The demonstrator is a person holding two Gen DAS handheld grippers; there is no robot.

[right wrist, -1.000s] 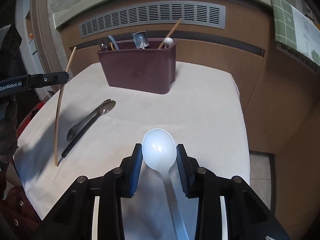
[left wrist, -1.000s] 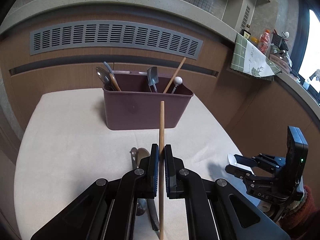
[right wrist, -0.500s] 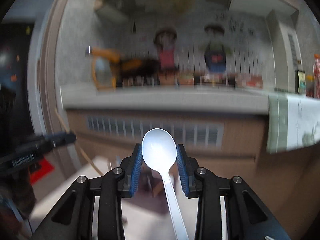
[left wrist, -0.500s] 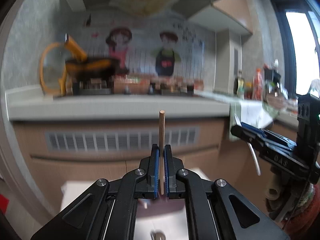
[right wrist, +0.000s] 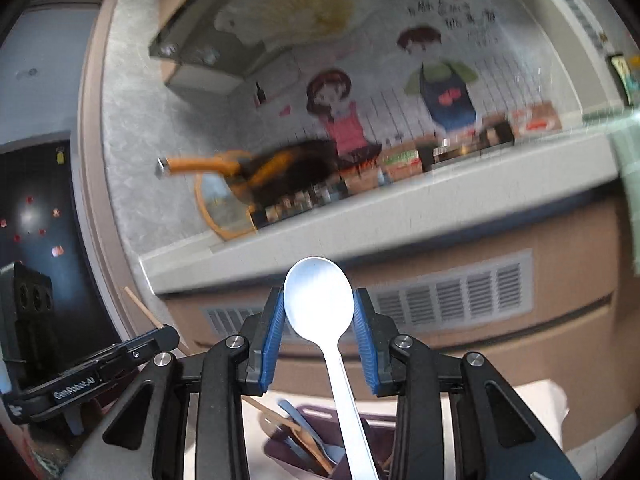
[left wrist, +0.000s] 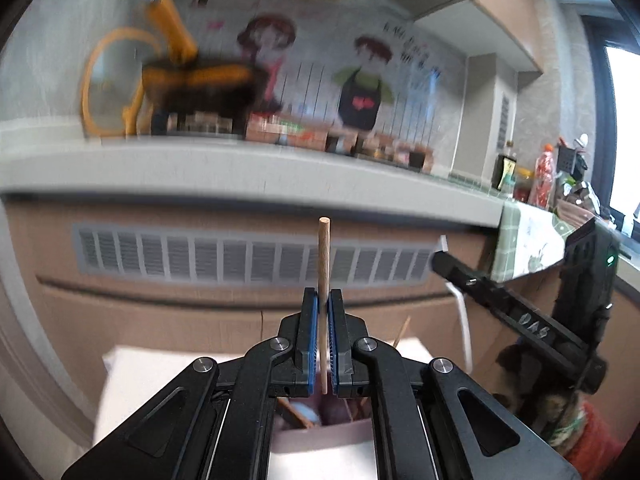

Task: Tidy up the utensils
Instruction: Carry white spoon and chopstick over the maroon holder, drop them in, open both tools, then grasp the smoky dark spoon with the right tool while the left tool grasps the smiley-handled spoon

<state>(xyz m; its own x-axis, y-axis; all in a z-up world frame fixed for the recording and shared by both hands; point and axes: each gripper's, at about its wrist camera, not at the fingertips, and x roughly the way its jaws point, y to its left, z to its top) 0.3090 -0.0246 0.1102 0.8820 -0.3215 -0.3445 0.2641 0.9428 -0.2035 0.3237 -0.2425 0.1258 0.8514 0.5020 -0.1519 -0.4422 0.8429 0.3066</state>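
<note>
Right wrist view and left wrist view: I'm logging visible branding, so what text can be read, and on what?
"GenRobot.AI": white print on the black left gripper, right wrist view.
"DAS": embossed on the black right gripper, left wrist view; possibly partial.
Dark handwriting on the white wall poster: too blurred to read.

Grey counter point(left wrist: 240, 176) over brown cabinet front with slotted vent point(left wrist: 248, 258), cartoon wall mural point(right wrist: 436, 80), bright window point(left wrist: 624, 128) far right, dark fridge point(right wrist: 36, 232).
</note>
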